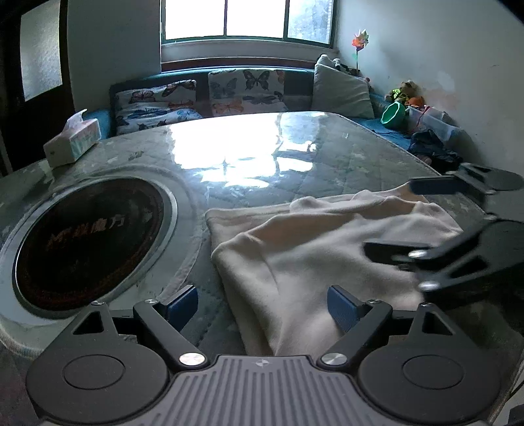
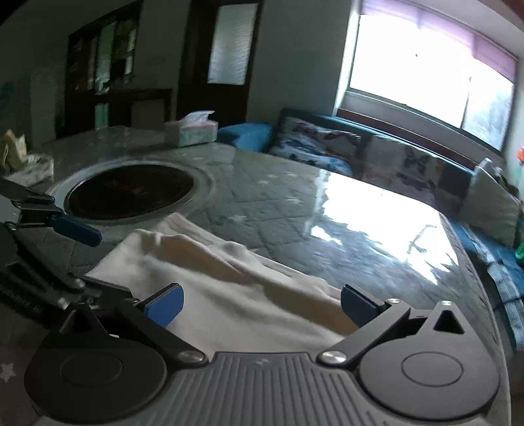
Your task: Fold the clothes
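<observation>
Cloth (image 1: 311, 255) – a cream, soft garment – lies rumpled near my edge of the glass-topped table (image 1: 229, 157), one layer already lapped over another, with a ridge running across it. Whether that lap is a fold half made or just how the thing was dropped, I can't tell; it would fit either.

Going left to right: my left gripper (image 1: 263, 304) hangs low over the cloth's near left edge, fingers spread wide, pinching nothing; one blue pad sits over bare table, the other over fabric. My right gripper (image 2: 262, 304) is also spread and empty, hovering over the cloth's right part. In the left camera it shows blurred, so I judge it is moving.

To fold well, I'd want each gripper to close on a true edge or corner, catching only the layer meant to travel, then lift both sides level so the fabric doesn't twist. The ridge should be flattened before any crease is pressed.

Around it: a round dark inset (image 1: 88, 239) is set in the table just left of the cloth – a fold swung that way could drape over it. A tissue box (image 1: 72, 141) stands at the far left, well apart. Beyond the table, a bench with butterfly cushions (image 1: 245, 91) sits under the window (image 1: 249, 19), clear of the work. Glare on the glass hides the far surface somewhat.
</observation>
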`<state>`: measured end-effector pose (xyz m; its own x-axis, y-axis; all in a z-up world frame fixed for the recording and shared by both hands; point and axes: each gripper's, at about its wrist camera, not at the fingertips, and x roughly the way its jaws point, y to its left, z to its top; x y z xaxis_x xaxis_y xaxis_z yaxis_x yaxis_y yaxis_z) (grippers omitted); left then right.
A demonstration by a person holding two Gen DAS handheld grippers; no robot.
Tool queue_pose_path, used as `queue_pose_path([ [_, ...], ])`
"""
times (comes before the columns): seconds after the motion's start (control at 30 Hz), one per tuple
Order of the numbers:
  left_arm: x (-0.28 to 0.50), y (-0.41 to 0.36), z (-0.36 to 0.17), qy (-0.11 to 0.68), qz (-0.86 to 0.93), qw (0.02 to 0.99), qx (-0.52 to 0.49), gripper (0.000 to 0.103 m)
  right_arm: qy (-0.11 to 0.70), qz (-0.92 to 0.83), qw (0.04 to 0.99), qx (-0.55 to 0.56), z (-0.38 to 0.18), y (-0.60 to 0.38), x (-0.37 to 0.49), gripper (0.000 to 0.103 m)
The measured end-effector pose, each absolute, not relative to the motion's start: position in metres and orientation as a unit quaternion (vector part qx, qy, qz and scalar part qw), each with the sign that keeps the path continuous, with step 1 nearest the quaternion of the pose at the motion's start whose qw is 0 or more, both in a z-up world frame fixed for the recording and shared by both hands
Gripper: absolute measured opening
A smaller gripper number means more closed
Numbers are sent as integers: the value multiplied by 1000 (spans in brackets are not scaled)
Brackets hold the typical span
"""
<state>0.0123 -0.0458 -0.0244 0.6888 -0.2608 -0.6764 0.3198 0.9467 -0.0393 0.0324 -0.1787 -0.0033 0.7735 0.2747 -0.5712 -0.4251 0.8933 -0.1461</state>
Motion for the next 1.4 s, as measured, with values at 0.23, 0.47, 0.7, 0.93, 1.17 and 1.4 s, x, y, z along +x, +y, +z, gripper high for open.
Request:
queue_pose_path([
  [0.23, 12, -39, -24, 365, -156, 917, 34, 88, 299, 209, 919, -149, -11, -167, 44, 103],
  [0.47, 13, -34, -25, 370, -153, 916, 27, 88, 323, 206, 920, -75, -5, -192, 62, 102],
  [0.7, 13, -29, -21, 374, -151, 915, 18, 88, 345, 205, 913, -67, -10, -195, 78, 102],
  [0.93, 15, -14, -20, 383, -155, 910, -16, 76, 299, 240, 913, -140, 12, -181, 38, 102],
  [1.17, 18, -13, -23, 396, -152, 905, -28, 68, 272, 288, 895, -206, 19, -157, -4, 99],
  [1.4, 20, -15, -19, 402, -142, 904, -30, 67, 261, 330, 876, -235, 20, -135, -29, 93],
])
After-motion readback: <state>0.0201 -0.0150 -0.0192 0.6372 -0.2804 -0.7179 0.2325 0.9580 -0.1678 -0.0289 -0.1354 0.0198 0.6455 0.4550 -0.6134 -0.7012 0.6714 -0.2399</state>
